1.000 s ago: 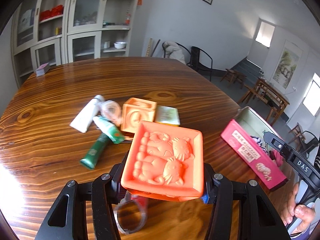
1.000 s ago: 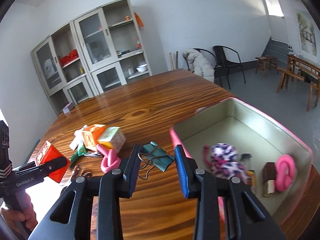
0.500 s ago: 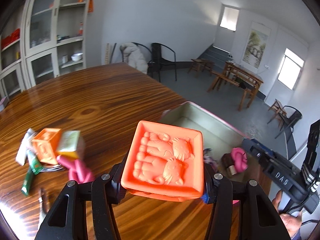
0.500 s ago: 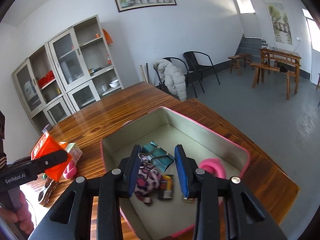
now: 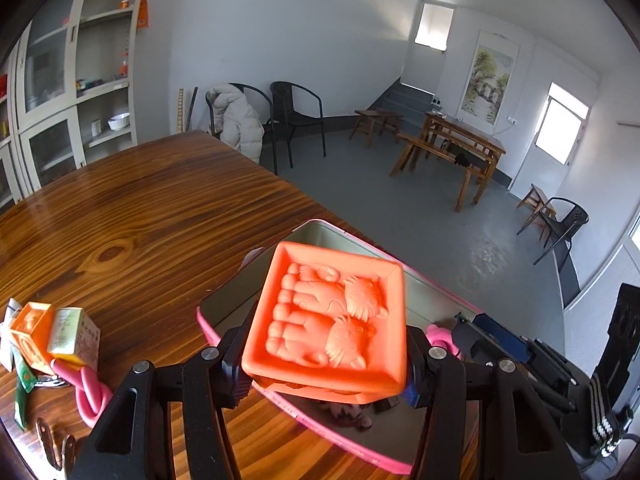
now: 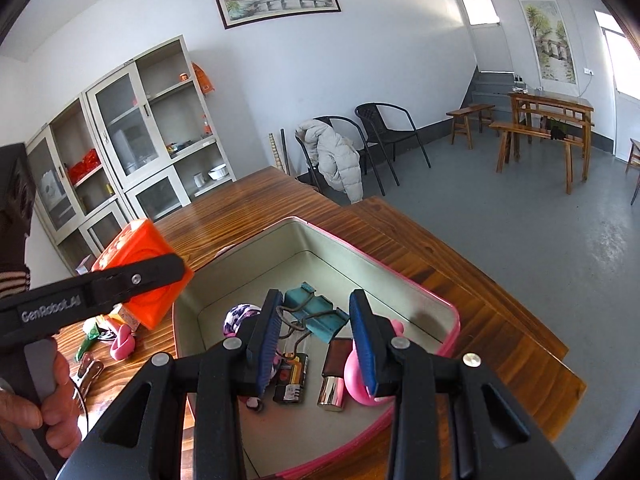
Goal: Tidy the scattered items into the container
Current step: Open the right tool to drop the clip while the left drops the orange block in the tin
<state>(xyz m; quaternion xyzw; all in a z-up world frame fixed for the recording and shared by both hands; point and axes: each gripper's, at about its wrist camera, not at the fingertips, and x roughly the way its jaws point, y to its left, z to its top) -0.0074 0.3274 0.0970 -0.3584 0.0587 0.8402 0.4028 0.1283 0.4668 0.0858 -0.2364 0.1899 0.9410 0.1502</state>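
Observation:
My left gripper (image 5: 326, 354) is shut on an orange block with raised cats (image 5: 328, 312) and holds it above the near-left rim of the pink tin (image 5: 240, 348). The block (image 6: 138, 276) also shows in the right wrist view beside the tin (image 6: 436, 304). My right gripper (image 6: 316, 340) is shut on a teal binder clip (image 6: 316, 316) by its wire handle, hanging over the tin's inside. In the tin lie a patterned scrunchie (image 6: 240, 316), batteries (image 6: 290, 376), a lipstick (image 6: 334, 376) and a pink ring (image 6: 356, 376).
Left of the tin on the wooden table (image 5: 140, 216) lie an orange cube (image 5: 30, 336), a small carton (image 5: 74, 334), a pink knotted cord (image 5: 90, 390), green tubes (image 5: 22, 394) and a metal clip (image 5: 52, 444). The table edge runs just right of the tin.
Both grippers have swung right from the item pile to the tin. The binder clip now hangs lower inside the tin, and the orange block has reached the tin's rim.

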